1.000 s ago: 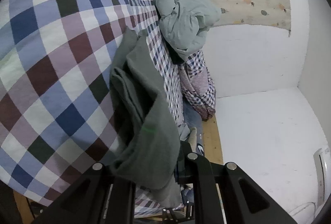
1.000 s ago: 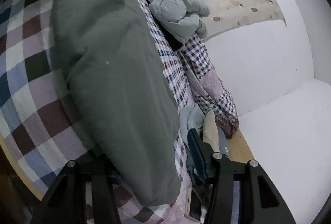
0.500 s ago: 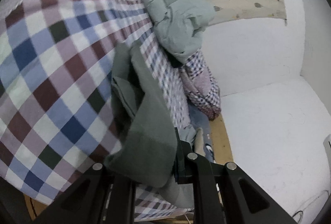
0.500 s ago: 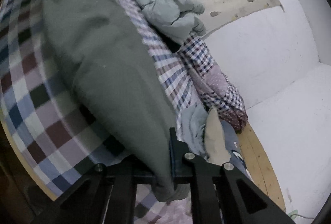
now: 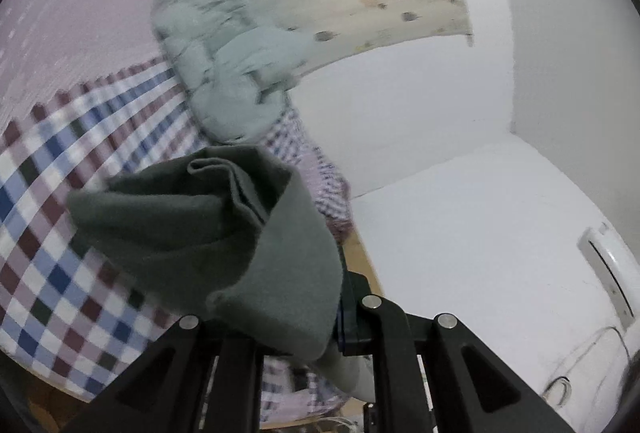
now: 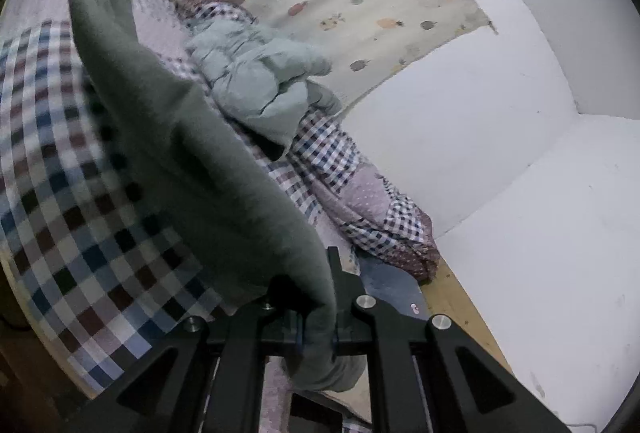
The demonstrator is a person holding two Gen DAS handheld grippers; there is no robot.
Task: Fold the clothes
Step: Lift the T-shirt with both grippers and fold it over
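Left tongs (image 5: 280, 329) pinch bunched end of green garment (image 5: 208, 233); right tongs (image 6: 316, 321) pinch other end, cloth raised over checked bed (image 6: 80, 233). Mid-fold carry, apparently; next: lay flat, edges matched. Jacket (image 6: 260, 81) beside.

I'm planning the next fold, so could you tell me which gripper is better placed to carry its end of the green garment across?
Probably the left gripper: its end of the green garment is bunched and lifted over the checked bedspread. The right gripper holds a long stretched span, better as an anchor.
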